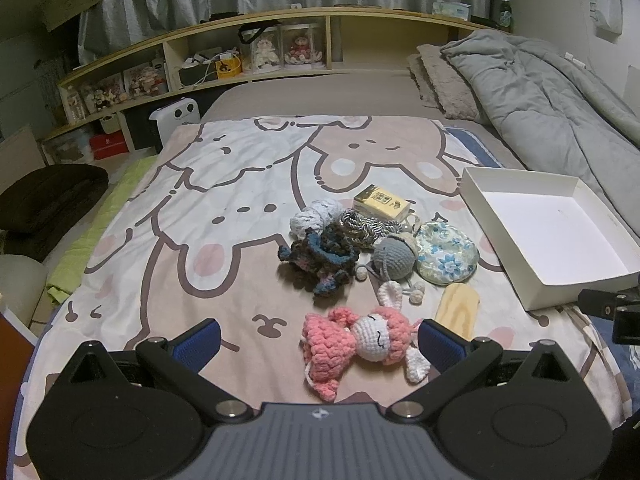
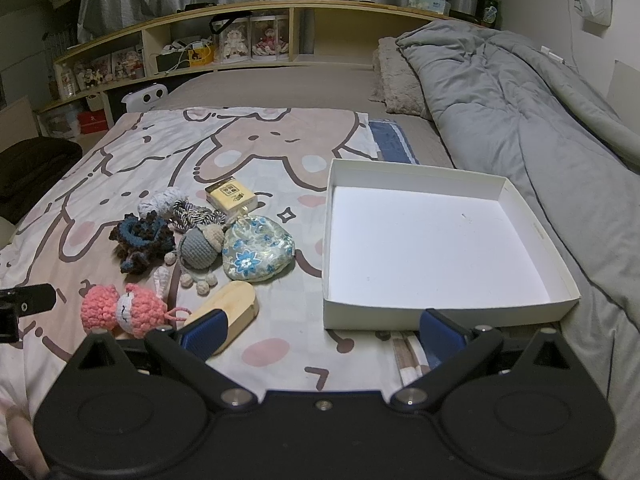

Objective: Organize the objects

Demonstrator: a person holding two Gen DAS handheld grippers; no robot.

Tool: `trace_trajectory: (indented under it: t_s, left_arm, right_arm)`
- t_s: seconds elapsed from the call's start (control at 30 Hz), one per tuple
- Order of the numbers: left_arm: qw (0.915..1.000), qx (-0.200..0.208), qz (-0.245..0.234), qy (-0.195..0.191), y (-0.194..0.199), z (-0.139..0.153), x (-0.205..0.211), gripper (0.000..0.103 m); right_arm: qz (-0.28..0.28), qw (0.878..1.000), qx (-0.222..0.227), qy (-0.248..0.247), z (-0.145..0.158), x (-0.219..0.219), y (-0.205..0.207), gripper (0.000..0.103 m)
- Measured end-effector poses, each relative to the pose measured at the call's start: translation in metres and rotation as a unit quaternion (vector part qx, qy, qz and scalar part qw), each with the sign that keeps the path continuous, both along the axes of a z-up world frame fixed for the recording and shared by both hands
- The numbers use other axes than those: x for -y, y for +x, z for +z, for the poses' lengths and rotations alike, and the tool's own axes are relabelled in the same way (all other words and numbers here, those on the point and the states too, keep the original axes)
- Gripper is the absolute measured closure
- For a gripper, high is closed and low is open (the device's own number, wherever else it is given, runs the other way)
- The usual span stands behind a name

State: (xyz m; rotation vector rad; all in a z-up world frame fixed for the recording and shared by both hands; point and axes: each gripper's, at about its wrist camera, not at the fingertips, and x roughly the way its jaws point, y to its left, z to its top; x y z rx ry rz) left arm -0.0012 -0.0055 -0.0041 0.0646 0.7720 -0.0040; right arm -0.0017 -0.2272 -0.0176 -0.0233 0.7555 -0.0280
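The white box (image 2: 440, 236) sits empty on the bed's cartoon-print sheet (image 1: 224, 184), while everything to be sorted lies loose in a cluster just to its left: the pink crochet doll (image 1: 360, 340), wooden block (image 2: 232, 308), floral pouch (image 2: 258, 250), grey crochet acorn (image 2: 198, 248), dark yarn scrunchie (image 1: 320, 258), braided cord (image 2: 192, 214), pale yarn ball (image 1: 316, 216) and small yellow box (image 2: 231, 196). By my reading nothing is packed yet, so the whole job remains. The left gripper (image 1: 320, 336) hangs wide open around the doll without clasping it, and the right gripper (image 2: 322, 330) is wide open and empty near the box's front wall.

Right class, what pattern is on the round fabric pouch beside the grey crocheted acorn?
Blue flowers on a pale, shiny ground; the pouch shows best in the right wrist view.
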Motion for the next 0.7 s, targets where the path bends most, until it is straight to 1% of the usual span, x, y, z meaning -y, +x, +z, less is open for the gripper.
trace_trajectory:
  t_s: [0.13, 0.3, 0.4, 0.53, 0.7]
  left_arm:
    - [0.9999, 0.003, -0.005, -0.009, 0.004, 0.002, -0.003, 0.000]
    - [0.9998, 0.014, 0.000, -0.016, 0.013, 0.004, -0.006, 0.000]
    - [0.9997, 0.013, 0.012, -0.018, 0.020, 0.002, -0.007, 0.000]
    - [0.9996, 0.003, 0.017, -0.022, 0.028, -0.005, -0.011, 0.000]
    - [0.9994, -0.006, 0.010, -0.032, 0.042, -0.011, -0.019, 0.000]
  right_arm:
    - [0.000, 1.000, 0.007, -0.007, 0.003, -0.003, 0.003, 0.000]
    - [0.013, 0.999, 0.028, -0.010, 0.009, -0.009, 0.012, 0.000]
    - [0.026, 0.999, 0.034, -0.005, 0.012, -0.011, 0.020, 0.000]
    - [0.024, 0.999, 0.026, 0.020, 0.011, -0.013, 0.033, 0.000]
    - [0.027, 0.998, 0.006, 0.062, 0.005, -0.016, 0.052, 0.000]
